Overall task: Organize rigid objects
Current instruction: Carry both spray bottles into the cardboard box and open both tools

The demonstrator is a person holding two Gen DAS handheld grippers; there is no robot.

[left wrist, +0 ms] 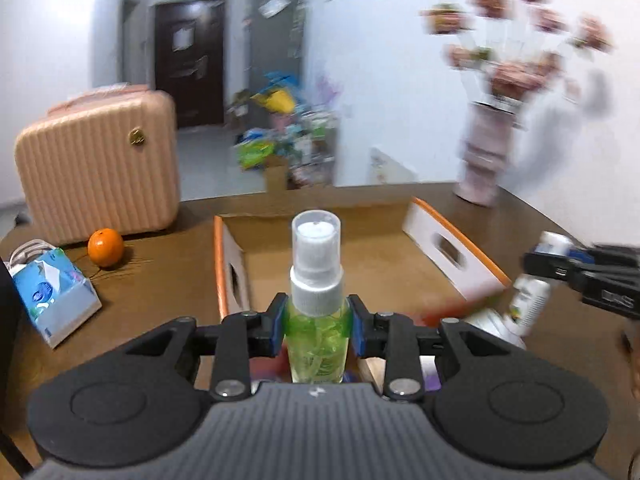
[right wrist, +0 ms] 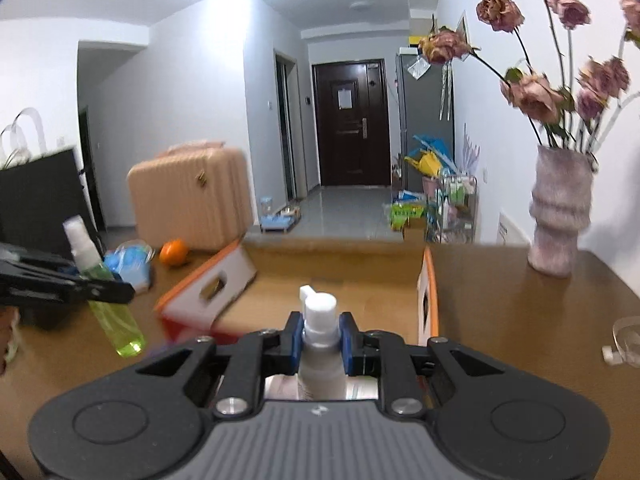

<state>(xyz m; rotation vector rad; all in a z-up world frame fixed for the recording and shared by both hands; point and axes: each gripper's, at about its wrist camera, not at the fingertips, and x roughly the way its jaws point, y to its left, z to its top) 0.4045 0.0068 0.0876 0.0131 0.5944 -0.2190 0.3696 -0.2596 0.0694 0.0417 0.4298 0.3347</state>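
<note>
My left gripper (left wrist: 317, 322) is shut on a green spray bottle (left wrist: 317, 312) with a clear cap, held upright in front of an open cardboard box (left wrist: 454, 250) with orange-edged white flaps. My right gripper (right wrist: 320, 340) is shut on a white pump bottle (right wrist: 320, 344), held upright before the same box (right wrist: 427, 300). In the left wrist view the right gripper (left wrist: 560, 270) shows at the right with the white bottle (left wrist: 528, 304). In the right wrist view the left gripper (right wrist: 100, 286) shows at the left with the green bottle (right wrist: 108, 308).
A pink suitcase (left wrist: 100, 168), an orange (left wrist: 105, 247) and a blue tissue pack (left wrist: 54, 294) are on the brown table's left. A pink vase of dried roses (right wrist: 560, 216) stands at the back right. A clear tape dispenser (right wrist: 626, 342) lies at the right.
</note>
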